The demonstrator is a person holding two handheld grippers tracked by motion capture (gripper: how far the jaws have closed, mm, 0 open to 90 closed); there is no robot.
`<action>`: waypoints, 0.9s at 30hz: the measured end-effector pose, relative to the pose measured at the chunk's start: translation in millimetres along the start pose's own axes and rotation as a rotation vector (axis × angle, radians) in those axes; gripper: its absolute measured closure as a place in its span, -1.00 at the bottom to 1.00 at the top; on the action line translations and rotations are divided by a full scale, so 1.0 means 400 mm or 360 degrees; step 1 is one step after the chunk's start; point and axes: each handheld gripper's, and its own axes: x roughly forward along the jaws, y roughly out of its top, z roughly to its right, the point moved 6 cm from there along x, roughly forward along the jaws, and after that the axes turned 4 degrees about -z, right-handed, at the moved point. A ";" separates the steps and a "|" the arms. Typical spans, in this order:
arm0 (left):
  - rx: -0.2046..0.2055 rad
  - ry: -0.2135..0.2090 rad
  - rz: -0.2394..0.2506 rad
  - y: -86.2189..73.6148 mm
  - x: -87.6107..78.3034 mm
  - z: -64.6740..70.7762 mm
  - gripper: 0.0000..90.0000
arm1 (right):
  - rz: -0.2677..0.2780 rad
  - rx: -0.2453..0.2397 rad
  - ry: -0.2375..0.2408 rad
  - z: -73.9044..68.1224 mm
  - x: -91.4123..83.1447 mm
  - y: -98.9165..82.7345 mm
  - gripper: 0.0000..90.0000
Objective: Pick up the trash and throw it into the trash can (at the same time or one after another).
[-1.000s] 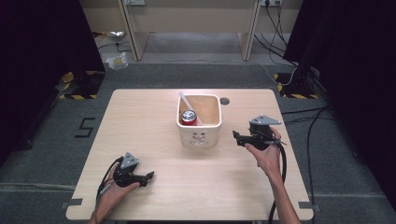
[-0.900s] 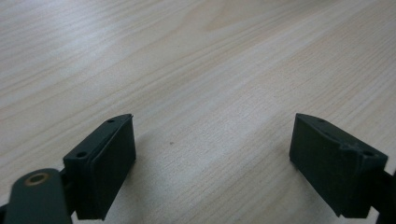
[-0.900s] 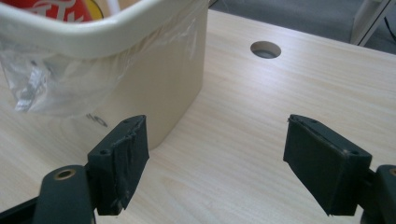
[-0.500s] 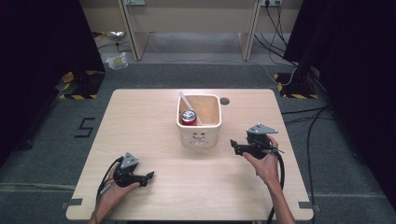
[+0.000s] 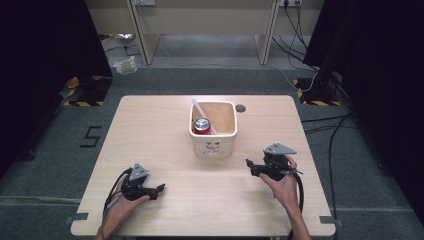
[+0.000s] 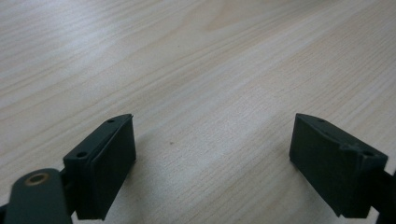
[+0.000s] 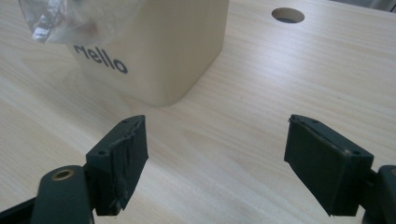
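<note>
Both claws, left claw (image 5: 161,188) and right claw (image 5: 248,163), rest wide and empty on the pale wooden surface (image 5: 150,125). The cream square plastic bin (image 5: 214,142), mid-surface, holds a red drink can (image 5: 202,125); next, likely reaching in.

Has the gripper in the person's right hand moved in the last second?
Yes. The right gripper has drawn back toward the person's edge of the table, from level with the cream bin to below its front wall.

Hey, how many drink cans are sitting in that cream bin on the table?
1: a red drink can with a silver top stands in the left part of the cream square plastic bin. More could be hidden below the rim.
</note>
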 end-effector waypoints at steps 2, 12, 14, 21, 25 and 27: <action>0.0000 0.0000 0.0000 0.000 0.000 0.000 -0.70 | -0.0006 -0.0009 0.0008 -0.004 0.000 -0.007 -0.52; 0.0001 0.0000 0.0000 0.000 0.000 0.000 -0.70 | -0.0045 -0.0003 0.0020 -0.014 0.006 -0.048 -0.53; 0.0001 0.0000 -0.0001 0.000 0.000 0.000 -0.70 | -0.0050 0.0007 0.0019 -0.014 0.006 -0.055 -0.53; 0.0001 0.0000 0.0000 0.000 0.000 0.000 -0.70 | -0.0078 0.0029 0.0020 -0.015 0.006 -0.088 -0.53; 0.0002 0.0000 -0.0001 0.000 0.000 0.000 -0.70 | -0.0116 0.0019 0.0005 -0.014 0.008 -0.109 -0.55; 0.0002 -0.0001 -0.0002 0.000 0.000 0.000 -0.70 | -0.0129 0.0024 0.0000 -0.013 0.008 -0.118 -0.55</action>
